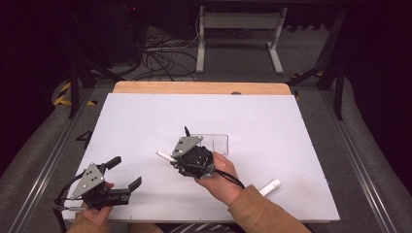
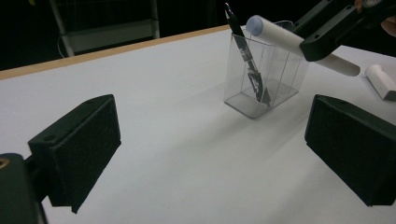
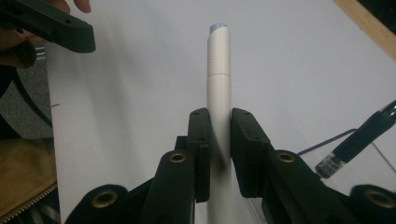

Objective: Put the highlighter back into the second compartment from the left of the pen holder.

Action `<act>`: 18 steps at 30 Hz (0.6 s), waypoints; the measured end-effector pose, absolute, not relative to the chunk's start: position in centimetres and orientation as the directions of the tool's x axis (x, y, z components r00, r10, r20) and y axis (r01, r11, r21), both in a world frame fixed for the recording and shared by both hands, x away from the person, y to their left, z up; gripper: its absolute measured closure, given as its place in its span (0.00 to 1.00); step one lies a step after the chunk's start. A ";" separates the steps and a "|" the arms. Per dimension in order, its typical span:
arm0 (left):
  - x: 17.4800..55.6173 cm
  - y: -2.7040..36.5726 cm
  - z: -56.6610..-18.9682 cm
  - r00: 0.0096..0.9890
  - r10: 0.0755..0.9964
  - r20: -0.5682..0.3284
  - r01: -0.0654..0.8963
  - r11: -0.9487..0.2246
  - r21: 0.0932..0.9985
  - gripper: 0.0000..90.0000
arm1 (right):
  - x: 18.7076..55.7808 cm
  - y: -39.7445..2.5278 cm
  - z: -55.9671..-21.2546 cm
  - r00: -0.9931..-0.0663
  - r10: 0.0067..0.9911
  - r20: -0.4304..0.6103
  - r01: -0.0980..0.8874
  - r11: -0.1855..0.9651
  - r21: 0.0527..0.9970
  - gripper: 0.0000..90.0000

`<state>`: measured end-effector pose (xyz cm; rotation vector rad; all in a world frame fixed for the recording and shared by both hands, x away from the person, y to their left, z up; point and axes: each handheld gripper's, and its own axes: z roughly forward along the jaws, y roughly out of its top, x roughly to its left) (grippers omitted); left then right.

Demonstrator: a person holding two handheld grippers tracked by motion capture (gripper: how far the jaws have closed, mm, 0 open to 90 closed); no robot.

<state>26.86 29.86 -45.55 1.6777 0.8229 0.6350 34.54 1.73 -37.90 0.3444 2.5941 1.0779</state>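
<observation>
White marker (image 3: 218, 84) is pinched crosswise in my right claw (image 3: 219, 140), hovering just beside the clear holder (image 2: 261, 79), where a black pen (image 2: 243, 51) already stands. I judge the next move: tip it upright over the holder's mouth. My left claw (image 2: 210, 154) waits open, well back from the holder.

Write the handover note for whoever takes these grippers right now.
Right gripper: shut on a white pen, held beside the clear holder.
Left gripper: open, holding nothing, near the table's front left.
Done: one black pen stands tilted in the holder.
Left: drop the held pen in; then probably the second white pen lying at the front right.
</observation>
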 end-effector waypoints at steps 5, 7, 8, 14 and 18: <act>26.8 29.8 -45.5 0.614 0.790 -0.003 0.197 -0.149 0.969 0.05 | 34.3 0.9 -37.0 -0.922 0.331 -0.201 0.066 0.646 0.761 0.87; 26.9 29.8 -45.6 0.614 0.789 -0.003 0.196 -0.150 0.969 0.05 | 34.2 0.5 -36.7 -0.925 0.324 -0.197 0.053 0.624 0.779 0.87; 26.9 29.8 -45.6 0.615 0.789 -0.001 0.197 -0.153 0.968 0.05 | 34.2 0.4 -36.6 -0.925 0.326 -0.195 0.051 0.616 0.786 0.87; 26.9 29.9 -45.5 0.615 0.789 0.001 0.196 -0.154 0.968 0.05 | 34.0 -0.3 -36.2 -0.927 0.325 -0.190 0.032 0.571 0.821 0.87; 26.9 29.8 -45.5 0.615 0.789 -0.001 0.197 -0.152 0.969 0.05 | 34.1 -0.9 -35.9 -0.925 0.336 -0.178 0.027 0.525 0.850 0.87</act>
